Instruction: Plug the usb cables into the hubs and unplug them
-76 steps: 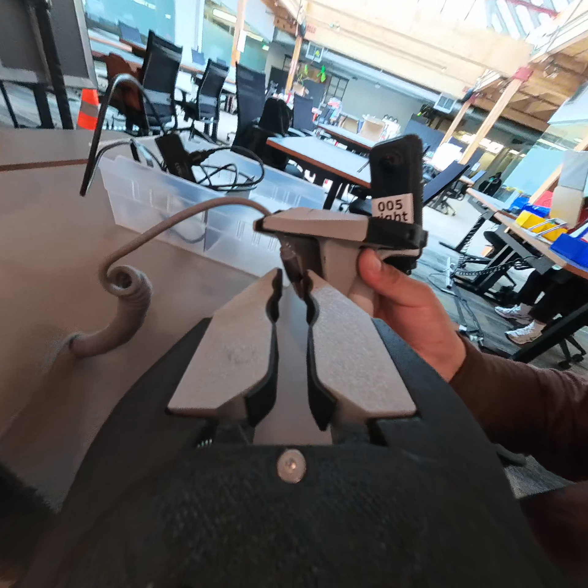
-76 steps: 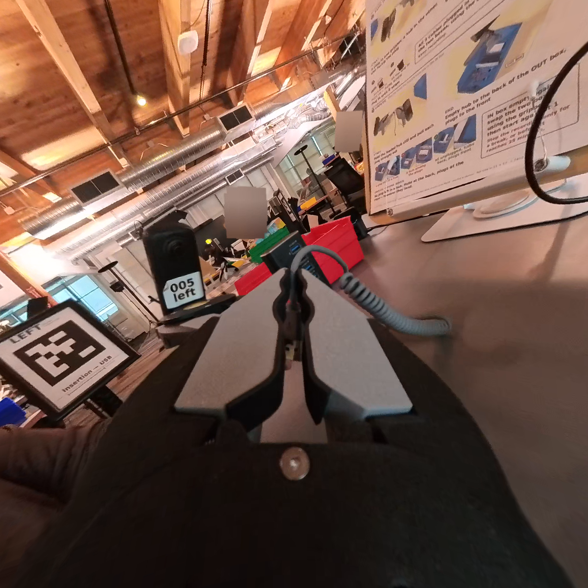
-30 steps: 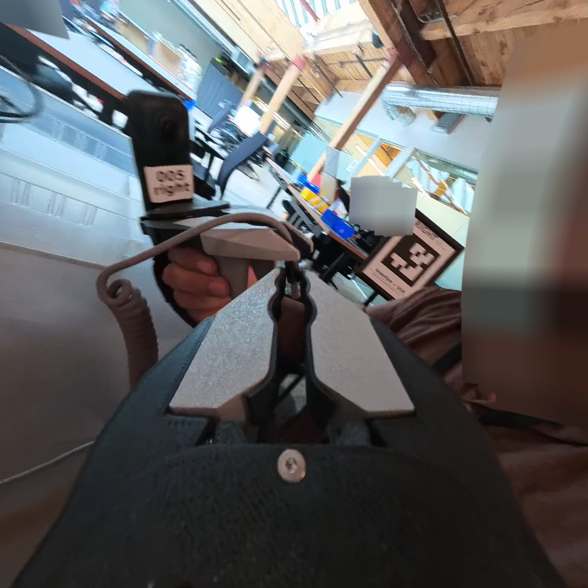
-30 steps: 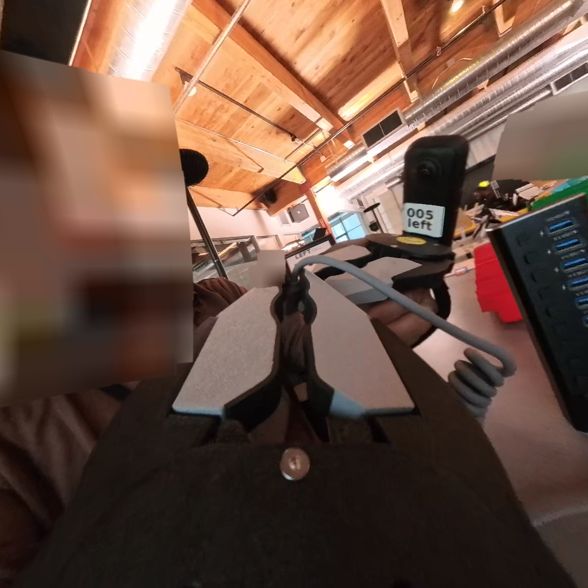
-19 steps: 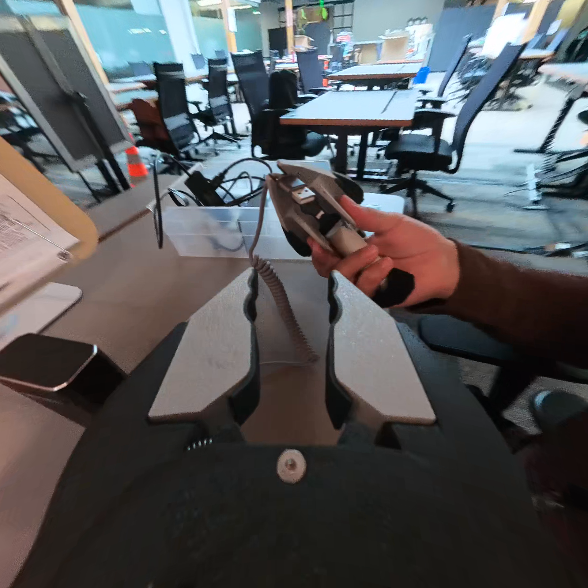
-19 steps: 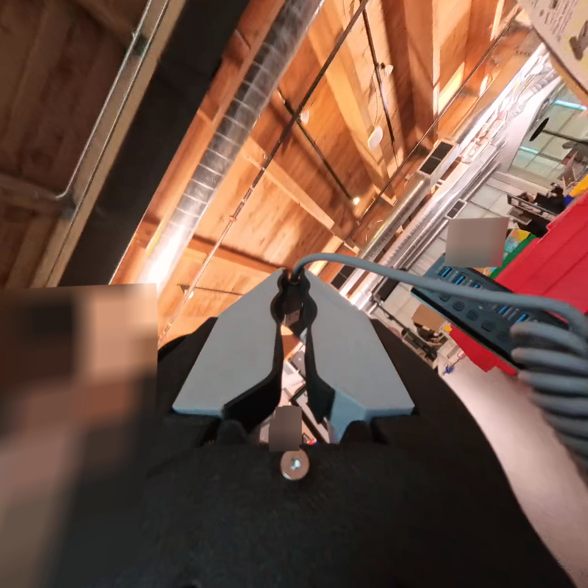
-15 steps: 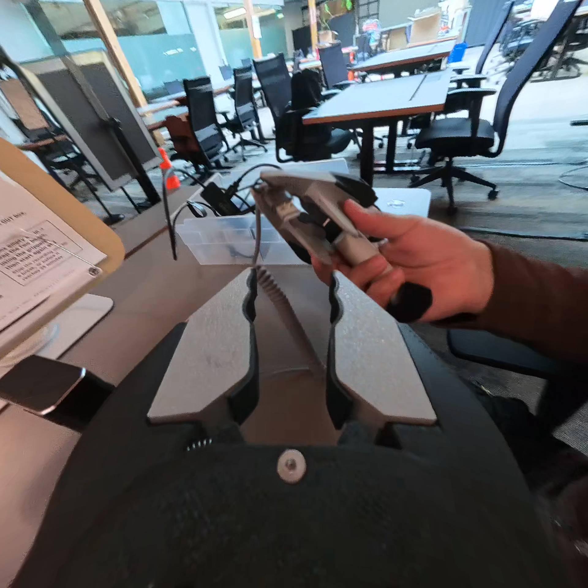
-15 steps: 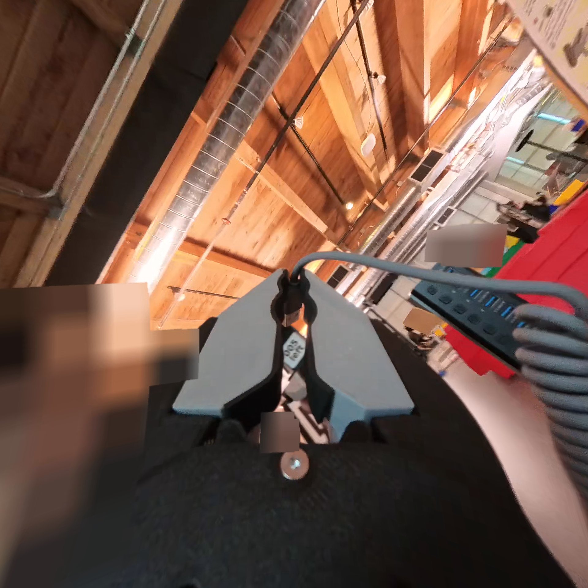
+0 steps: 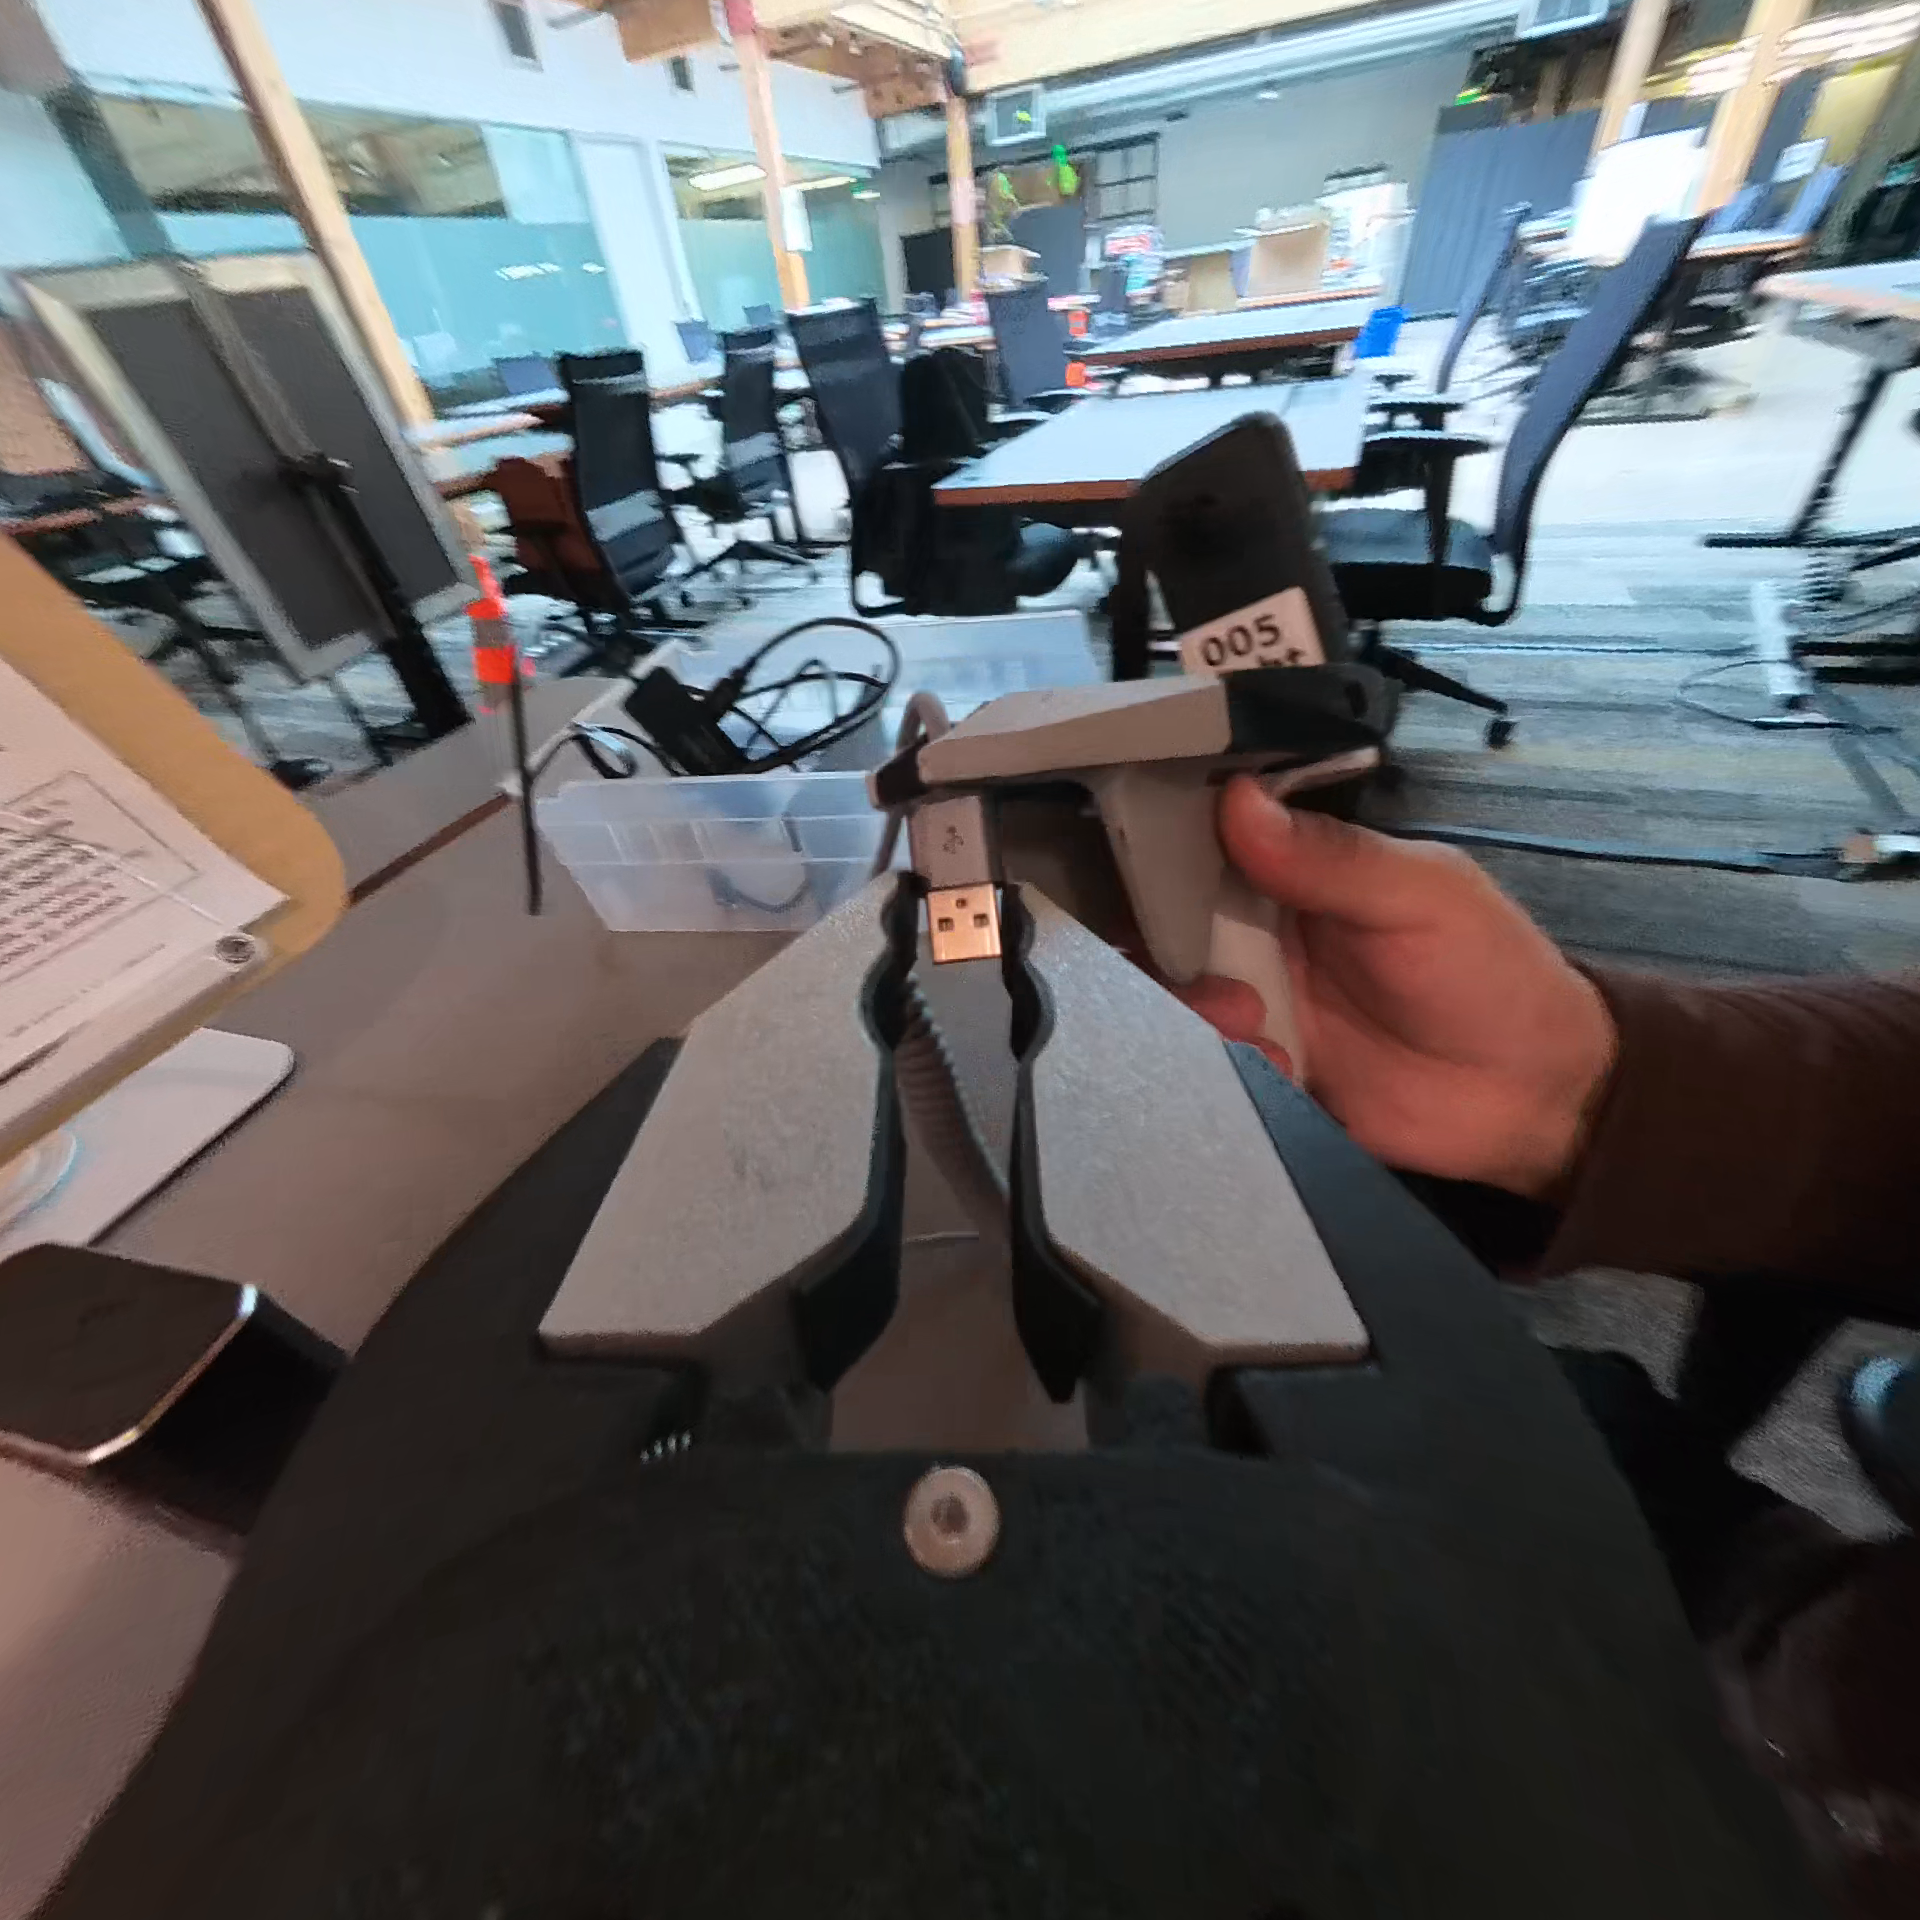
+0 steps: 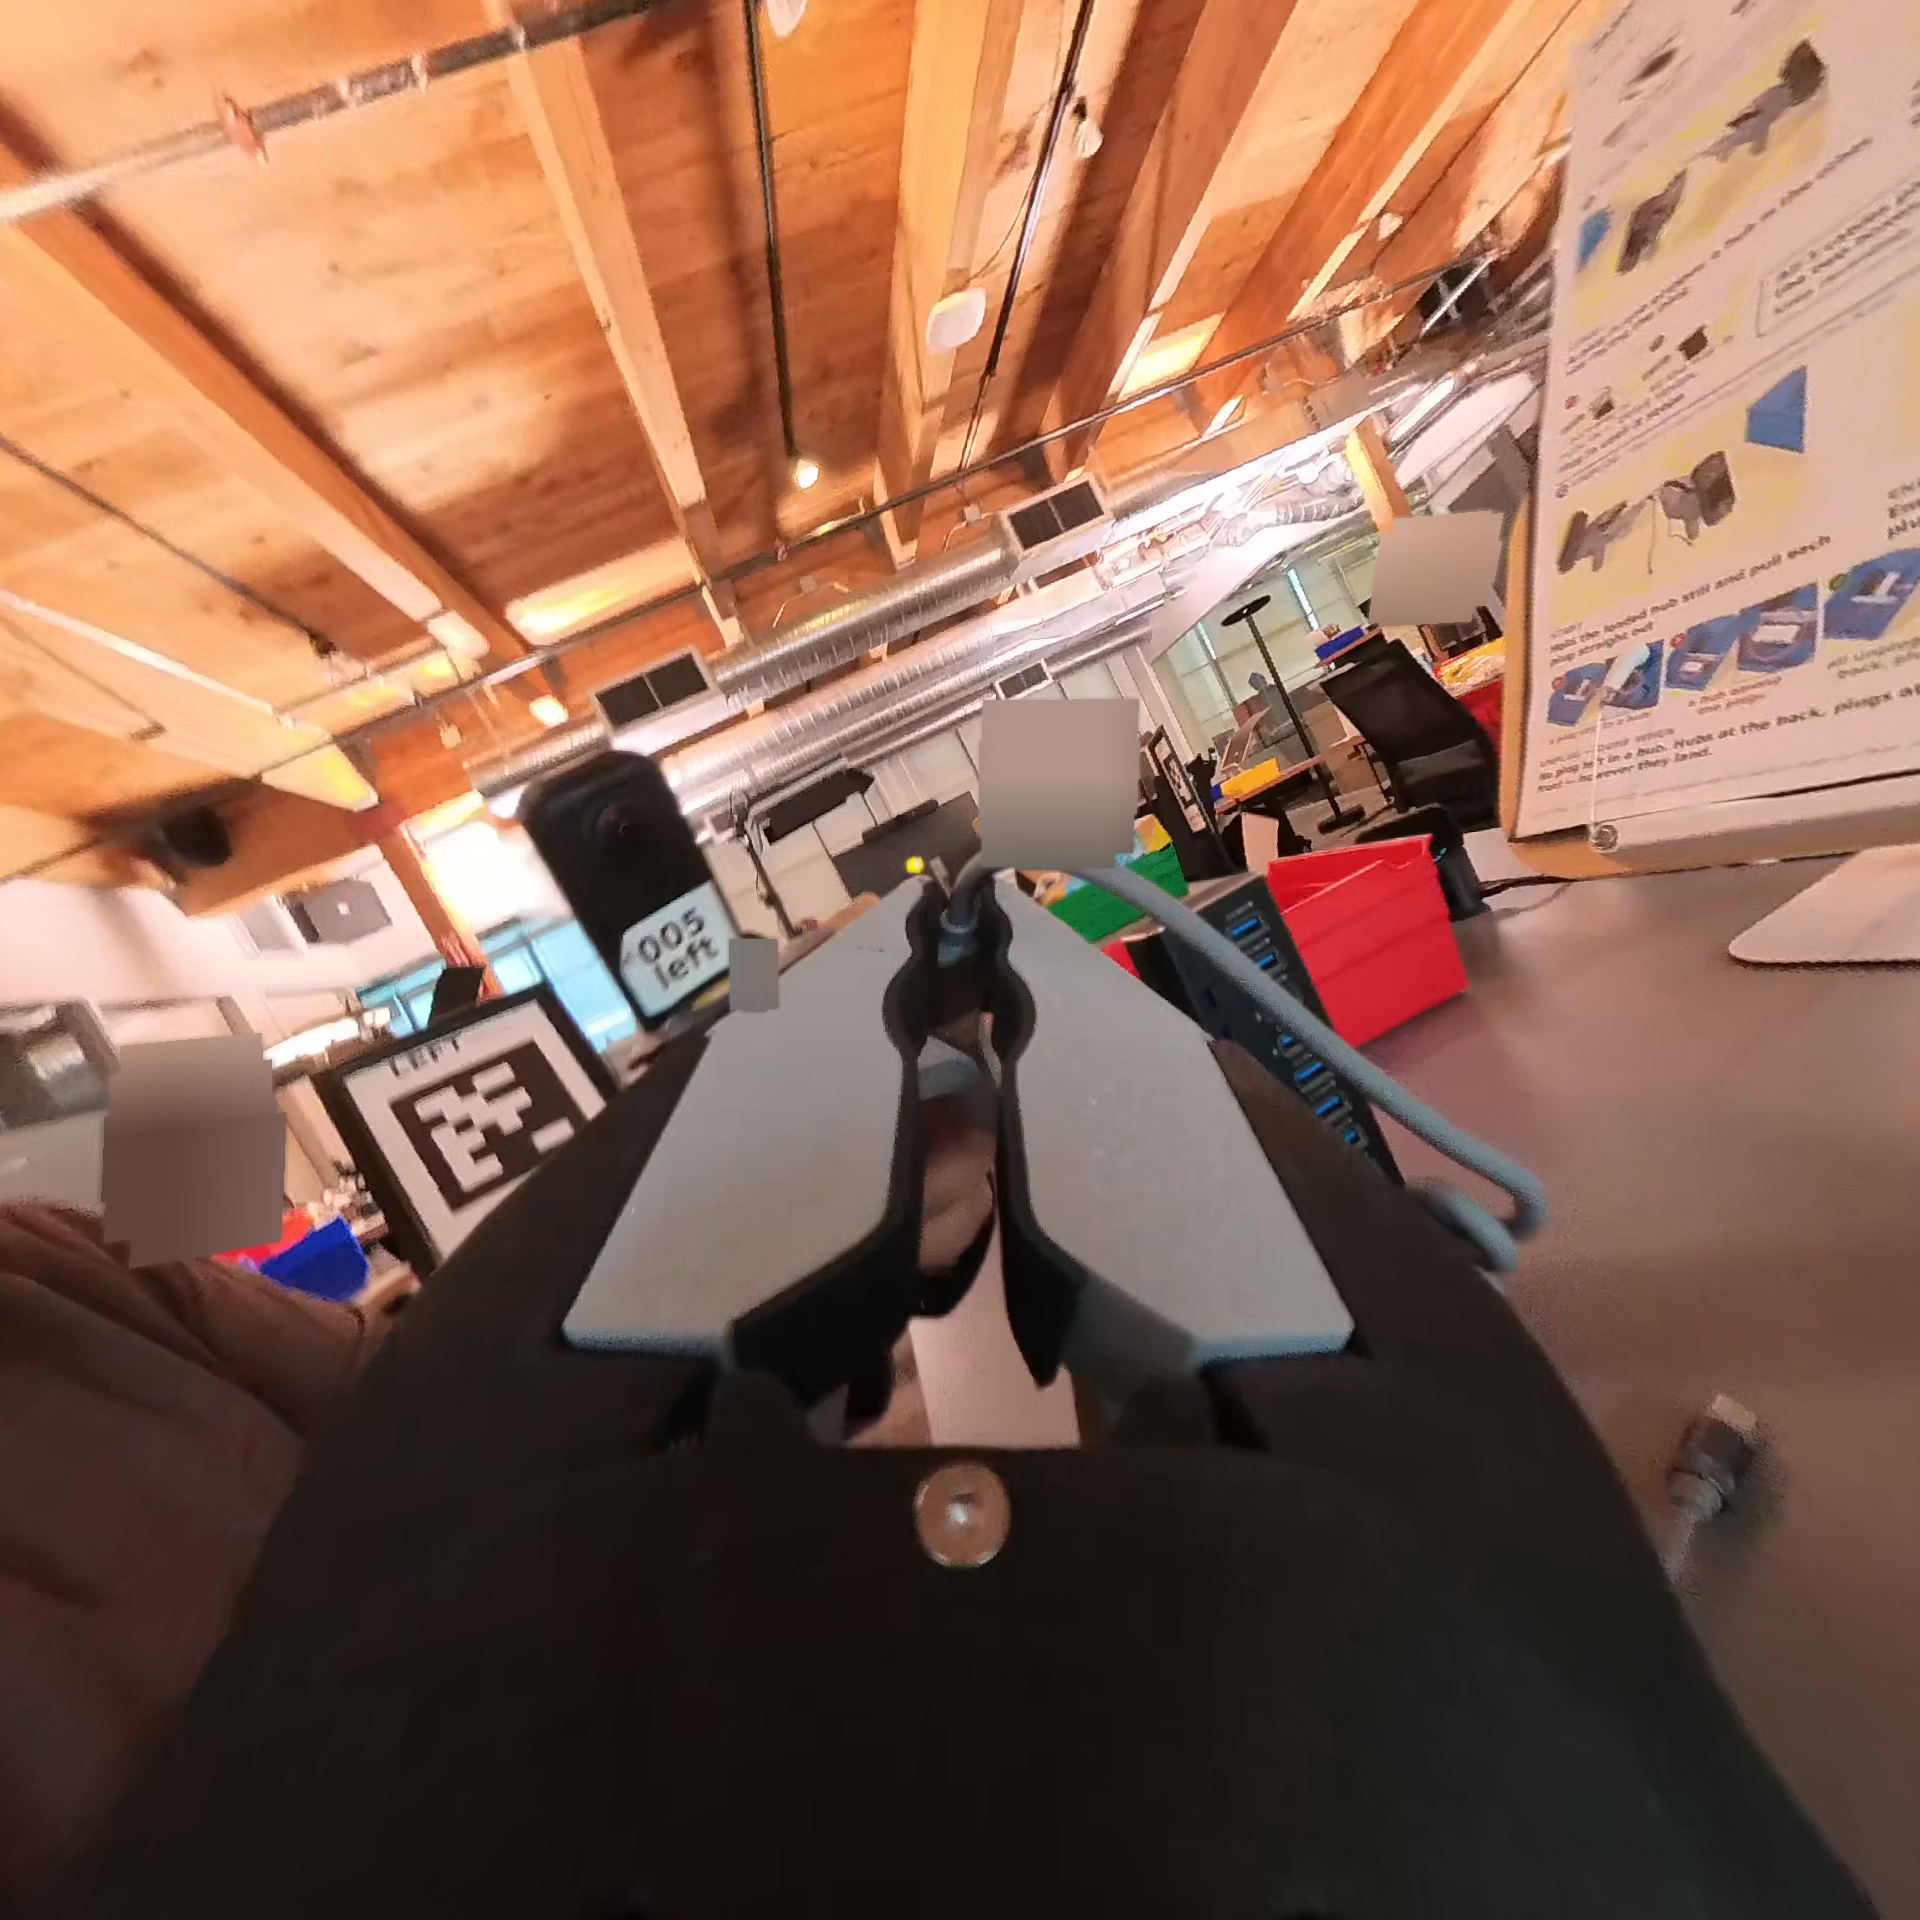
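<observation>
In the left wrist view my right gripper [image 9: 914, 784] comes in from the right, held by a hand, shut on the grey body of a USB plug [image 9: 951, 842]. The plug's metal end [image 9: 964, 925] points down between the fingertips of my left gripper [image 9: 958, 920]. The left jaws stand a little apart and flank that metal end closely. The grey coiled cable [image 9: 935, 1049] runs down between the left fingers. In the right wrist view my right gripper [image 10: 961, 925] is shut on the plug, and the cable [image 10: 1299, 1039] loops off right over a black hub [image 10: 1262, 961] with blue ports.
A clear plastic box [image 9: 717, 842] and a tangle of black cables [image 9: 769, 686] lie on the brown table [image 9: 416, 1039] beyond the grippers. A sign board [image 9: 104, 883] and a dark device [image 9: 104, 1340] stand at left. A red bin [image 10: 1371, 935] sits behind the hub. The grippers are tip to tip, or close to it.
The left gripper let go of the cable, swung level over the table, then narrowed around the plug's metal end. The right gripper kept hold and turned the plug down between the left fingers.
</observation>
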Demonstrator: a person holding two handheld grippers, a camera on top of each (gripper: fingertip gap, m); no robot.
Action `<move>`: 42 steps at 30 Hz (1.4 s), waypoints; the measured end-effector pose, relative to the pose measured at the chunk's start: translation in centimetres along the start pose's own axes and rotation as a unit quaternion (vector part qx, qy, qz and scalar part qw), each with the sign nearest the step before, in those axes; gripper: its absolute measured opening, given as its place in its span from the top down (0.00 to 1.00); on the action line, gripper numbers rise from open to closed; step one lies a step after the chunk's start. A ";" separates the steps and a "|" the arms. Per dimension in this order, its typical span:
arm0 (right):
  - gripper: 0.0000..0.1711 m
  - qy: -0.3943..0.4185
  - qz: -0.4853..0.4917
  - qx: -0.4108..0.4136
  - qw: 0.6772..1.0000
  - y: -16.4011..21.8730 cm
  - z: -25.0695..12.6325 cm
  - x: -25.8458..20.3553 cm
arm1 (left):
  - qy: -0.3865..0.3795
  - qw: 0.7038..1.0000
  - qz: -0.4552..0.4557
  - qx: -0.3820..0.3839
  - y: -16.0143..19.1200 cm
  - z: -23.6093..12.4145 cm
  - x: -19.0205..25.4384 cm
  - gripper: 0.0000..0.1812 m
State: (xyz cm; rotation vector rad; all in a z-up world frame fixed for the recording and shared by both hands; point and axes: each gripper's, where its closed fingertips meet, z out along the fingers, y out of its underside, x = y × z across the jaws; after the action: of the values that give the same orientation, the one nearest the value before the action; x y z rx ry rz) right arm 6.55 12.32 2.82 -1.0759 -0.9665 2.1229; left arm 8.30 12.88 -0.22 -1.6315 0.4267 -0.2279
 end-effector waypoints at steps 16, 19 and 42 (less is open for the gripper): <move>0.94 -0.115 -0.052 -0.143 0.982 2.6 -0.3 -1.7 | 0.244 0.952 -0.183 -0.011 1.0 -2.0 2.4 0.93; 0.94 -0.116 -0.048 -0.154 0.980 2.8 -0.6 -1.4 | 0.230 0.960 -0.158 -0.019 1.3 -1.8 2.3 0.93; 0.92 -0.101 -0.068 -0.194 0.973 3.8 -0.9 -0.9 | 0.202 0.969 -0.137 -0.039 1.8 -1.3 1.9 0.92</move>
State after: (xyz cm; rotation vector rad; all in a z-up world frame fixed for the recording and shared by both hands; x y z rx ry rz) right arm 7.18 9.78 -0.25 -0.9463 -1.5561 2.0055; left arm 9.29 10.84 -2.09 -1.7203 0.5204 -0.7684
